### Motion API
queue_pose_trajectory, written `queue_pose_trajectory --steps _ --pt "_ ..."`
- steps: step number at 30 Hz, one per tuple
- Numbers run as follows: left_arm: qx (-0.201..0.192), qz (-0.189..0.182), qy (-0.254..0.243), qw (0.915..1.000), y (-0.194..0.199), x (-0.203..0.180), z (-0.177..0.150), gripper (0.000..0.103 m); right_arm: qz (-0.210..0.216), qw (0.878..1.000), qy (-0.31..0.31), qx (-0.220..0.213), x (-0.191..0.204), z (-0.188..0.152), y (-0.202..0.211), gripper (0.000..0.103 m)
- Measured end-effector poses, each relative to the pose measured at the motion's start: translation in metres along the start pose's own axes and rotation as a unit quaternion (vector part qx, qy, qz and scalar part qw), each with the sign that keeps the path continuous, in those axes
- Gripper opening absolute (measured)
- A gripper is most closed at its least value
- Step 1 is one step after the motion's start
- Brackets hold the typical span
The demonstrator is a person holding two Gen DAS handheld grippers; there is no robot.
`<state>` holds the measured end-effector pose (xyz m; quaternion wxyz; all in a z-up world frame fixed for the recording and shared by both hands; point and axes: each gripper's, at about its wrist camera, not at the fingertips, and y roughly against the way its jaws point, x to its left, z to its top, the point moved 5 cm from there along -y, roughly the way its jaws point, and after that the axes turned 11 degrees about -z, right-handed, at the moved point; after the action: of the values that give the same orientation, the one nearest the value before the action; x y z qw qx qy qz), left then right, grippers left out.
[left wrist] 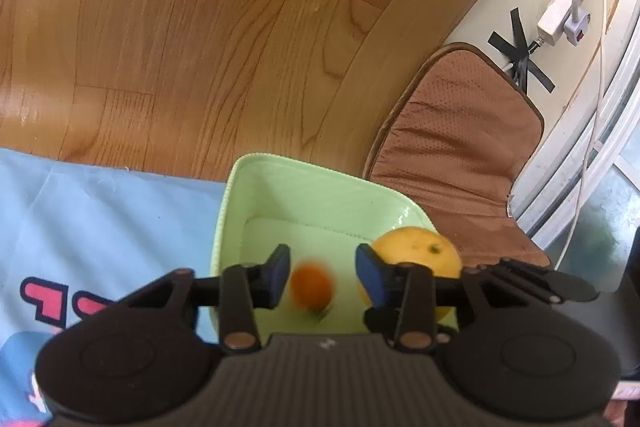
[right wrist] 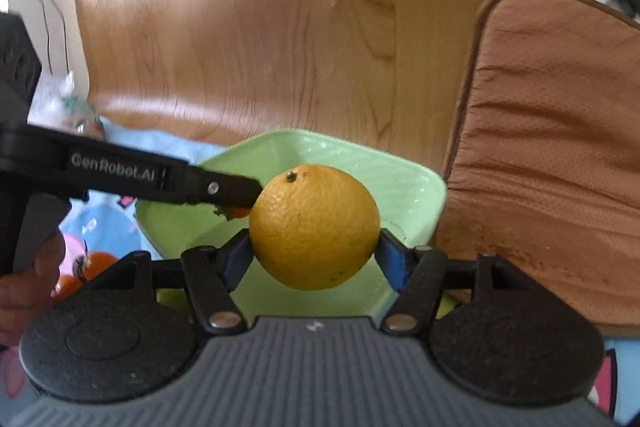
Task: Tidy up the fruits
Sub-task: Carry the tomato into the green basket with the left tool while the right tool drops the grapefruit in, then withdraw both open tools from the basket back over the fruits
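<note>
2 hand-held grippers over the green dish [left wrist: 240, 195]: right [right wrist: 314, 255] clamps the orange [right wrist: 314, 227], left [left wrist: 323, 273] parted around a blurred tangerine [left wrist: 312, 287].

The left gripper [left wrist: 323, 277] was held tilted downward, its fingers [left wrist: 276, 273] parted, nothing pressed between them. The right gripper [right wrist: 314, 255] was likewise tilted downward, its blue-padded fingers [right wrist: 390, 259] kept clamped at half spread. A hand [right wrist: 28, 279] was seen gripping the left handle.

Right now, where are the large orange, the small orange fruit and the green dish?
large orange [right wrist: 314, 227]: right wrist view, middle of its peel.
small orange fruit [left wrist: 312, 287]: left wrist view, blurred centre.
green dish [left wrist: 304, 183]: left wrist view, far inner wall.
</note>
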<state>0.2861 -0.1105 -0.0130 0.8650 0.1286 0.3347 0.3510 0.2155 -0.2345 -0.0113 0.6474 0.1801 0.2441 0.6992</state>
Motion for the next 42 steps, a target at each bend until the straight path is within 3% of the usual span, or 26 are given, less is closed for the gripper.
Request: queue_pose_trajectory --steps 3,11,16,21,29,36,42 --pt "-0.008 -0.001 0.001 1.0000 0.007 -0.001 0.001 0.050 -0.001 1.000 -0.009 -0.005 0.001 0.000 -0.002 0.070" --pt "-0.064 -0.020 0.017 0.9976 0.071 -0.017 0.000 0.050 -0.017 0.998 -0.040 -0.051 -0.011 -0.003 0.044 0.071" --pt "-0.094 -0.002 0.017 0.9954 0.123 -0.021 -0.030 0.051 -0.014 0.994 -0.080 -0.067 -0.016 -0.031 0.086 0.071" --pt "-0.097 0.031 0.001 0.9948 0.156 -0.025 -0.076 0.051 -0.002 0.993 -0.097 -0.069 0.000 -0.069 0.119 0.070" --pt "-0.070 0.049 -0.032 0.9958 0.157 -0.047 -0.128 0.051 0.014 0.995 -0.093 -0.041 0.032 -0.104 0.135 0.050" --pt "-0.055 0.054 -0.093 0.9926 0.150 -0.074 -0.154 0.051 -0.015 0.989 -0.144 -0.033 0.025 -0.121 0.143 0.049" --pt "-0.049 0.071 -0.130 0.9877 0.145 -0.086 -0.160 0.051 -0.019 0.991 -0.134 -0.026 0.031 -0.125 0.144 0.050"
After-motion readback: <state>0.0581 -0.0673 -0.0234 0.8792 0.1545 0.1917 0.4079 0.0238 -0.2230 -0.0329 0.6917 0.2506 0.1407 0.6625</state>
